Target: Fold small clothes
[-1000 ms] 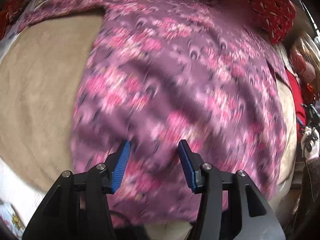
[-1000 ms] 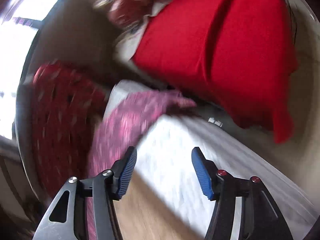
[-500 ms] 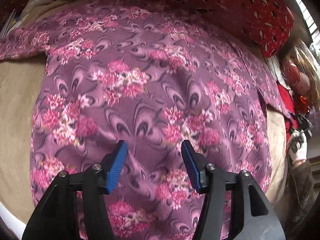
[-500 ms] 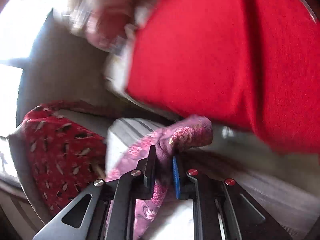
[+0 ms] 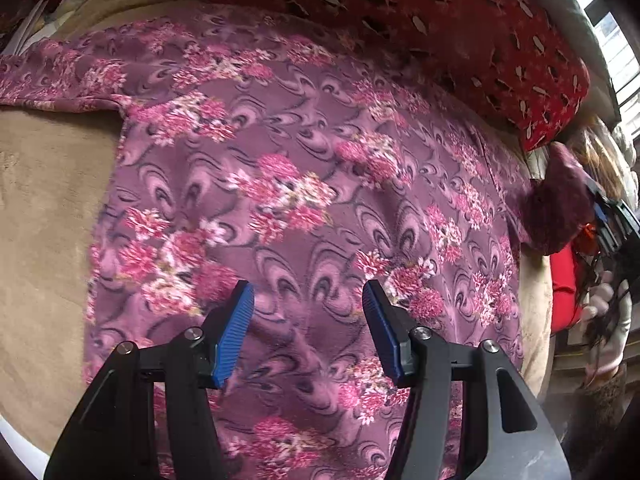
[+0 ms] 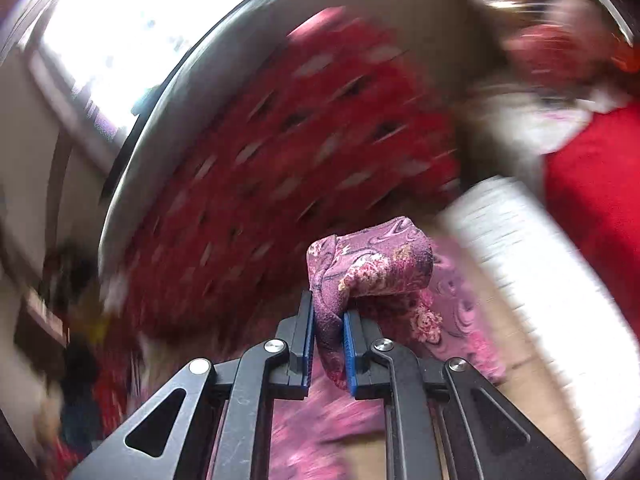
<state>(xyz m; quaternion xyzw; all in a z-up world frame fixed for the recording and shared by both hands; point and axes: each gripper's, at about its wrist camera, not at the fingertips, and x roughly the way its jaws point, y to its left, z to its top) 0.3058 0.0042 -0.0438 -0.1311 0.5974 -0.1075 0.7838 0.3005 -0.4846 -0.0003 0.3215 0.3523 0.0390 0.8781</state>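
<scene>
A purple top with pink flowers (image 5: 304, 184) lies spread flat on a beige blanket (image 5: 44, 216). My left gripper (image 5: 308, 300) hovers over its lower middle, jaws open, with nothing between the blue pads. At the right edge of the left wrist view the garment's sleeve (image 5: 560, 208) is lifted, pinched by my right gripper (image 5: 602, 210). In the right wrist view my right gripper (image 6: 329, 312) is shut on that sleeve end (image 6: 372, 268), which bunches above the pads.
A red cushion with light leaf marks (image 5: 460, 24) lies along the garment's far edge, also the red cushion (image 6: 288, 176) in the blurred right wrist view. Red cloth (image 6: 592, 184) and a white striped sheet (image 6: 532, 248) lie to the right. A window (image 6: 120, 28) is behind.
My right gripper shut on the sleeve end, then lifted and rolled with it. The left gripper slid over the garment's middle, its jaws still open.
</scene>
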